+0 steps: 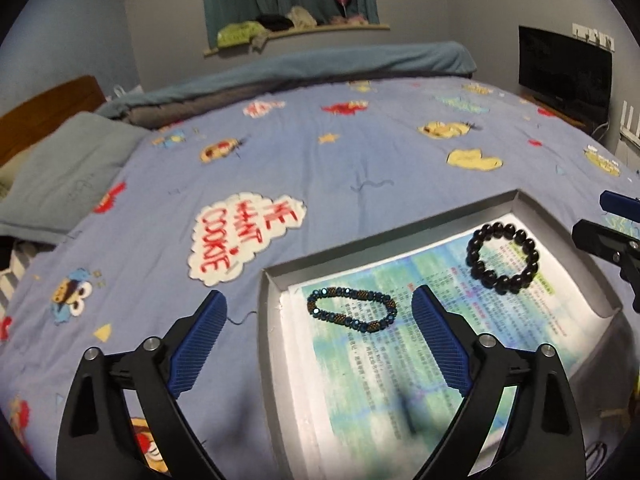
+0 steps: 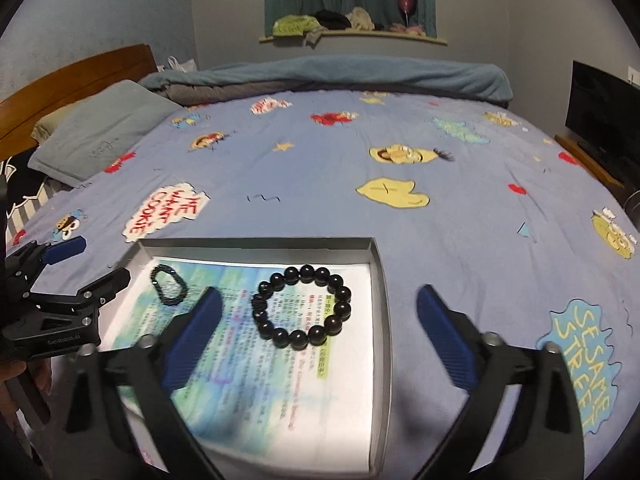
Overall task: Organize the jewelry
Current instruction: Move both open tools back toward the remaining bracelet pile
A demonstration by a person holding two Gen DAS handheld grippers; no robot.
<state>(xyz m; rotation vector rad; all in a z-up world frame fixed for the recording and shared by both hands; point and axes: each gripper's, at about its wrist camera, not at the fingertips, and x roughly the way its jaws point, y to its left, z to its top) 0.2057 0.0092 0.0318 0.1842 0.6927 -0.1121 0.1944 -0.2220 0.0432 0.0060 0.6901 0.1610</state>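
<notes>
Two bracelets lie well apart inside a shallow gray box (image 2: 380,280) on a bed, resting on a printed sheet (image 2: 280,368) that lines its floor. The black bead bracelet (image 2: 303,306) sits near the box's far right corner, close to the right wall; the small blue-and-bronze bracelet (image 1: 351,309) lies toward the far left corner. Bare sheet fills the near half of the box, and the cartoon bedspread (image 2: 460,240) spreads open on the left, far and right sides.

The left tool (image 1: 320,316) hangs over the box's left wall with its fingers wide apart and holding nothing, the small bracelet just beyond its right fingertip. The right tool (image 2: 318,320), likewise spread and unloaded, straddles the box's right wall with the black bracelet between its fingertips.

Only the right wrist view shows the "Sesame Street" patch (image 2: 584,364); the left wrist view alone resolves the small bracelet's colors.
</notes>
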